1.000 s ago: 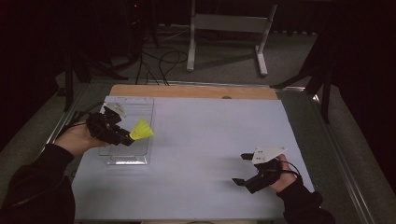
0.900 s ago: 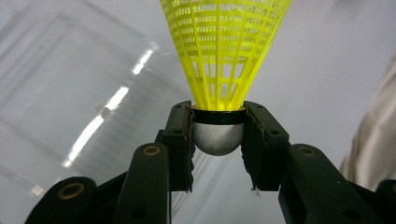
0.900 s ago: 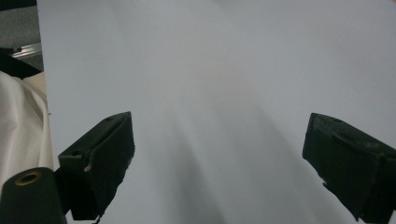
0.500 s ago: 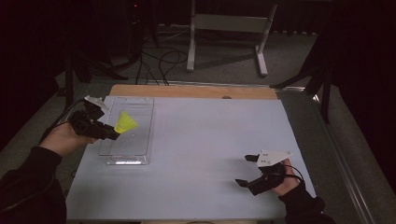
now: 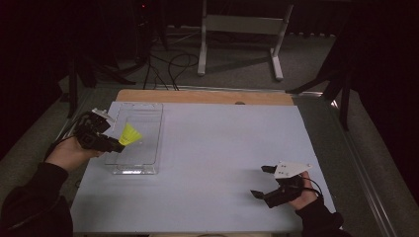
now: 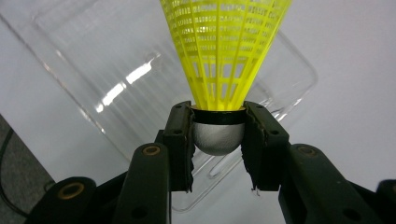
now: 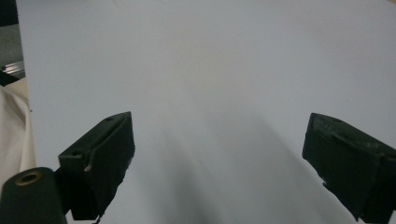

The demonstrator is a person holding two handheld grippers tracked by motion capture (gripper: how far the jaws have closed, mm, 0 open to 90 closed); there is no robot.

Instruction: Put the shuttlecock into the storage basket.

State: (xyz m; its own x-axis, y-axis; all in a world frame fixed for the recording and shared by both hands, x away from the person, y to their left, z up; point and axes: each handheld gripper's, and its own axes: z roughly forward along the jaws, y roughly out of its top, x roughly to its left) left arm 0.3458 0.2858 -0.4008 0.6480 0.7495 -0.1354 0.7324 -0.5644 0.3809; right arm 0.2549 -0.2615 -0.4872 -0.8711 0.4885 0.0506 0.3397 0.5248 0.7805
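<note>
High view, nearest you: your right gripper (image 5: 263, 181) sits low over the white table (image 5: 217, 148) near the front right corner, jaws spread wide with nothing between them, grey plate on top, your hand just inside the near edge and close to the right edge. In the right gripper view the two black jaws stand far apart over bare white surface, and the table's left edge shows at the far left. The broad middle of the table from your right hand over to the tray is bare, so you have open room there. Further in on the left, your left gripper (image 5: 117, 145) hangs at the left long rim of the clear plastic tray (image 5: 148, 116), pinching a yellow shuttlecock (image 5: 130, 135). In the left gripper view (image 6: 217, 140) the pads press on both sides of the shuttlecock's (image 6: 224, 60) rounded grey-white cork base, its yellow mesh skirt flaring away from you over the tray (image 6: 93, 70); the shuttlecock is held in the air above the tray floor, not resting on it. The tray lies lengthwise by the table's left edge, its far end close to the wooden strip (image 5: 197, 96) along the back edge. Beyond the table: dark floor, cables, a white metal stand (image 5: 242, 34).
</note>
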